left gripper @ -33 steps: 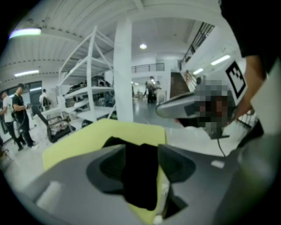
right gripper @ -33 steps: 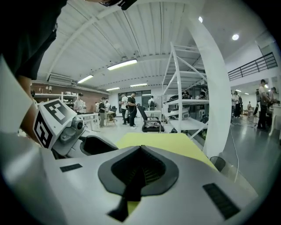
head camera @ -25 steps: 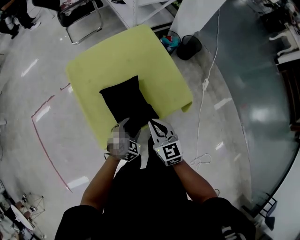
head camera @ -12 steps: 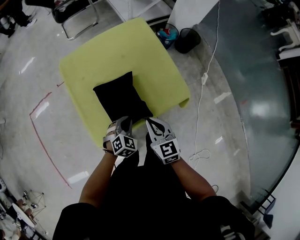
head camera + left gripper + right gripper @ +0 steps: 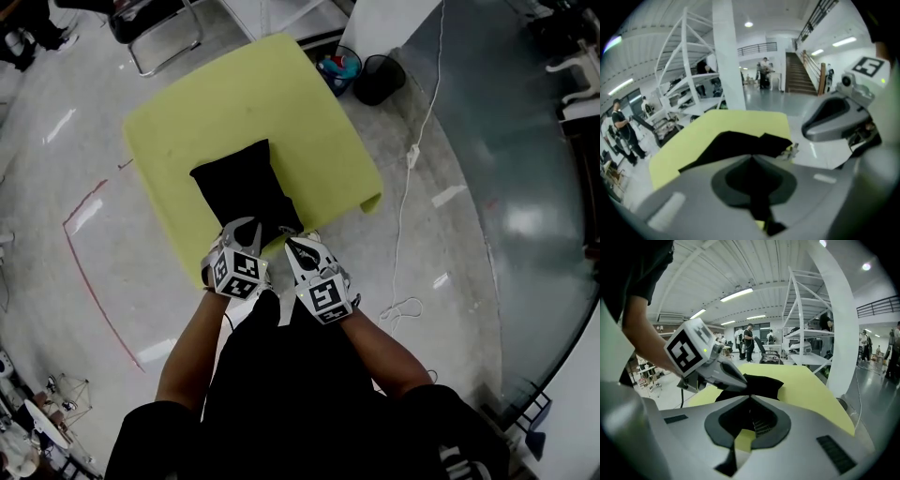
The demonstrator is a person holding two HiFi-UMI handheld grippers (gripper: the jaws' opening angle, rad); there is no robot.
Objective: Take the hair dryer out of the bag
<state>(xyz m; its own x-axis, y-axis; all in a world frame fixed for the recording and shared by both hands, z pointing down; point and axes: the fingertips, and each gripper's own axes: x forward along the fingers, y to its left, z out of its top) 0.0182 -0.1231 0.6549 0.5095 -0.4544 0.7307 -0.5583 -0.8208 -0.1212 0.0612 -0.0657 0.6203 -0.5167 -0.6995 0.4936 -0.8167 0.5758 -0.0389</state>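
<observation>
1. As the head view looks down, a black bag (image 5: 242,192) lies on the yellow-green table (image 5: 281,103). The left gripper (image 5: 246,231) and right gripper (image 5: 296,247) sit side by side at the bag's near end. The hair dryer itself cannot be seen.
2. In the left gripper view, the jaws are closed tip to tip with nothing clearly caught between them. The bag (image 5: 736,144) begins right at their tips.
3. In the right gripper view, the jaws are pressed together and empty, and the table shows through the hollow behind them. The left gripper's tip touches the bag (image 5: 764,383).

Right claw (image 5: 750,398) (tips together) facing black bag (image 5: 761,384).
</observation>
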